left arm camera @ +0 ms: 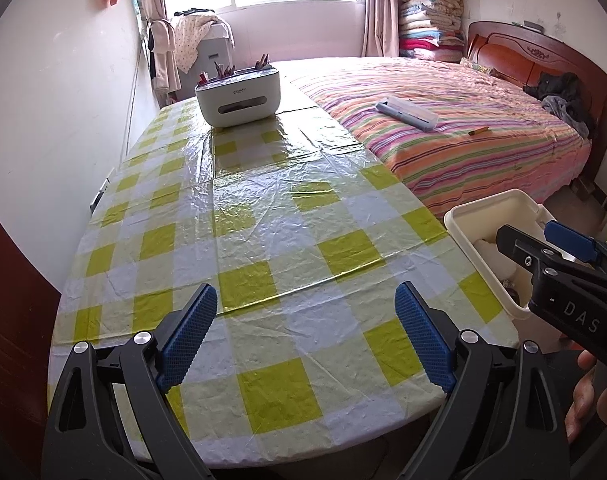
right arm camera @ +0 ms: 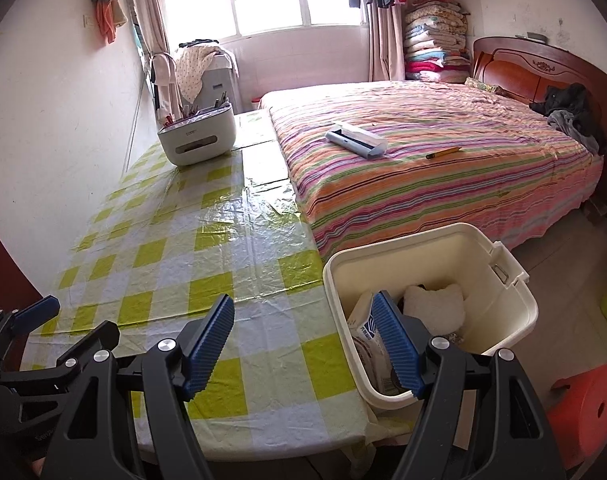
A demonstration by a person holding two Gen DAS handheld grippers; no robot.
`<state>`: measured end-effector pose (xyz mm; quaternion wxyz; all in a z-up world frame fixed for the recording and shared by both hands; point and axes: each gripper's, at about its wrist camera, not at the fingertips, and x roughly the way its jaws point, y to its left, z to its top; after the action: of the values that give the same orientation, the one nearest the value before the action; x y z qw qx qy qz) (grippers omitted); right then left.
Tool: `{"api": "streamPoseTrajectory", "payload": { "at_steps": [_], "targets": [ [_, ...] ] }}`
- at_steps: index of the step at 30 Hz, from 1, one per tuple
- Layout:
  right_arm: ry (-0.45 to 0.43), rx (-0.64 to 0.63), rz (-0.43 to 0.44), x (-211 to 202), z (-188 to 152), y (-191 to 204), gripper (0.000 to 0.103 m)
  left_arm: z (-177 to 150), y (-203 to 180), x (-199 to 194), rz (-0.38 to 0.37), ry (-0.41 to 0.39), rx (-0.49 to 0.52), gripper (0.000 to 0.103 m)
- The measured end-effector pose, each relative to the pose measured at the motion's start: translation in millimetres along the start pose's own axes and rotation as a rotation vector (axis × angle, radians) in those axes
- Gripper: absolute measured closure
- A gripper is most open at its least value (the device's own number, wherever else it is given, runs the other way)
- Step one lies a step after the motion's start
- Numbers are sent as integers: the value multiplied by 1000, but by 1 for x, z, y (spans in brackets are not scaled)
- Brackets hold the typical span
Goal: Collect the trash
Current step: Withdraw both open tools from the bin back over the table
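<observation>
A cream plastic bin (right arm camera: 507,280) stands off the right edge of the table, beside the checked yellow-green tablecloth (right arm camera: 175,264). Inside it lie a crumpled white tissue (right arm camera: 435,306) and a printed carton (right arm camera: 365,332). My right gripper (right arm camera: 303,300) is open and holds nothing; its right finger (right arm camera: 395,344) overlaps the bin's near left rim. In the left wrist view the bin (left arm camera: 463,216) sits at the right with the right gripper (left arm camera: 541,238) over it. My left gripper (left arm camera: 305,292) hangs open over the bare cloth near the front edge, nothing between its fingers.
A white desk organiser (left arm camera: 239,98) with pens stands at the table's far end. The striped bed (right arm camera: 423,168) adjoins the table on the right, with a grey case (right arm camera: 355,138) and a pencil (right arm camera: 443,153) on it. A red stool (right arm camera: 583,404) stands near the bin. A wall runs along the left.
</observation>
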<state>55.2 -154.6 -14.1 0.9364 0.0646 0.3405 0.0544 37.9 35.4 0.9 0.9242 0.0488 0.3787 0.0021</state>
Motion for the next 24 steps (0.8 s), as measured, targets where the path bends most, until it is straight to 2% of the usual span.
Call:
{"api": "streamPoseTrajectory", "payload": {
  "at_steps": [13,24],
  "targets": [
    [23,10,1,14,1,-3,33,5,1,17,-11,42,2,14],
    [25,25,4,13,-3,-12,33,4,-10,16,-22,49,25,14]
  ]
}}
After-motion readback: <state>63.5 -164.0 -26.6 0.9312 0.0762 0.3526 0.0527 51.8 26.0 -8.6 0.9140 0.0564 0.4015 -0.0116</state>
